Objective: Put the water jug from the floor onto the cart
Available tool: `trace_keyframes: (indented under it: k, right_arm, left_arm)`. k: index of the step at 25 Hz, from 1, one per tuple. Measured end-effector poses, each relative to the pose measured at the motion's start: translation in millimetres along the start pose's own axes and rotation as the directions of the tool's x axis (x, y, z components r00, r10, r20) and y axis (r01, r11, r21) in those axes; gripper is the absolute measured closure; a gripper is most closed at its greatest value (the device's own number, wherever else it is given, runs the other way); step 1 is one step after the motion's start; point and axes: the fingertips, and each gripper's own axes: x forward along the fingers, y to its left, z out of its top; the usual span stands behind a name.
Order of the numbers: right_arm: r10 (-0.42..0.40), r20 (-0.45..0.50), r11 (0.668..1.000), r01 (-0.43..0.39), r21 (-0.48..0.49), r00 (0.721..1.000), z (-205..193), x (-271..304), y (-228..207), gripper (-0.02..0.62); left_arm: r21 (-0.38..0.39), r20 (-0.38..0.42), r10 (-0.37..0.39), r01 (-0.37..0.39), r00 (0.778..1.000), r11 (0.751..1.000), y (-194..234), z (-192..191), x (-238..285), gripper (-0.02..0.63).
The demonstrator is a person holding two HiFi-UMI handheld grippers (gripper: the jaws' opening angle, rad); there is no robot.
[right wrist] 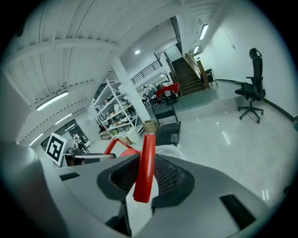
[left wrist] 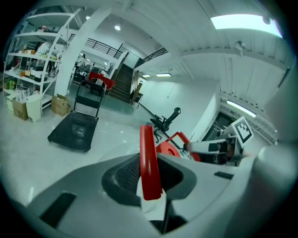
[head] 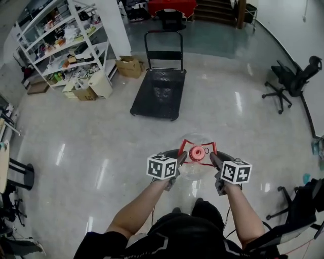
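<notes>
The clear water jug (head: 194,167) with a red cap (head: 197,152) hangs above the floor in front of the person. Its red handle (head: 188,145) has a strap on each side. My left gripper (head: 181,158) is shut on the left strap (left wrist: 149,162). My right gripper (head: 213,159) is shut on the right strap (right wrist: 145,167). Each gripper view shows the strap pinched between the dark pads, with the other gripper (left wrist: 200,148) across the cap. The black flat cart (head: 158,91) with an upright push bar stands on the floor ahead, apart from the jug.
White shelves (head: 61,40) with cardboard boxes (head: 129,66) at their foot stand at the back left. A black office chair (head: 291,81) is at the right, stairs (head: 215,10) at the far end, a black stool (head: 20,174) at the left.
</notes>
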Motion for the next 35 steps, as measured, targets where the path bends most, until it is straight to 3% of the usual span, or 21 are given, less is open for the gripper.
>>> trace_keyframes:
  k: [7, 11, 16, 21, 25, 35]
  right_arm:
    - [0.121, -0.004, 0.991, -0.121, -0.051, 0.993, 87, 78, -4, 0.500]
    - [0.210, -0.046, 0.974, -0.213, -0.082, 0.977, 121, 125, -2, 0.500]
    - [0.278, -0.066, 0.954, -0.284, -0.097, 0.958, 172, 179, -4, 0.500]
    - [0.304, -0.078, 0.945, -0.311, -0.102, 0.949, 213, 234, -2, 0.500]
    - [0.306, -0.082, 0.934, -0.316, -0.168, 0.948, 247, 290, 5, 0.500]
    - [0.266, -0.088, 0.949, -0.277, -0.150, 0.960, 326, 446, 16, 0.500]
  left_arm:
    - [-0.029, 0.073, 0.071, -0.069, 0.995, 0.997, 54, 87, 25, 0.532]
    - [-0.109, 0.101, 0.149, -0.138, 0.984, 0.984, 90, 116, 32, 0.532]
    - [-0.120, 0.123, 0.229, -0.214, 0.966, 0.969, 130, 164, 48, 0.532]
    - [-0.141, 0.138, 0.257, -0.238, 0.957, 0.961, 177, 204, 62, 0.532]
    - [-0.149, 0.157, 0.261, -0.238, 0.953, 0.960, 229, 240, 80, 0.532]
    - [-0.146, 0.169, 0.230, -0.207, 0.958, 0.968, 373, 329, 115, 0.532]
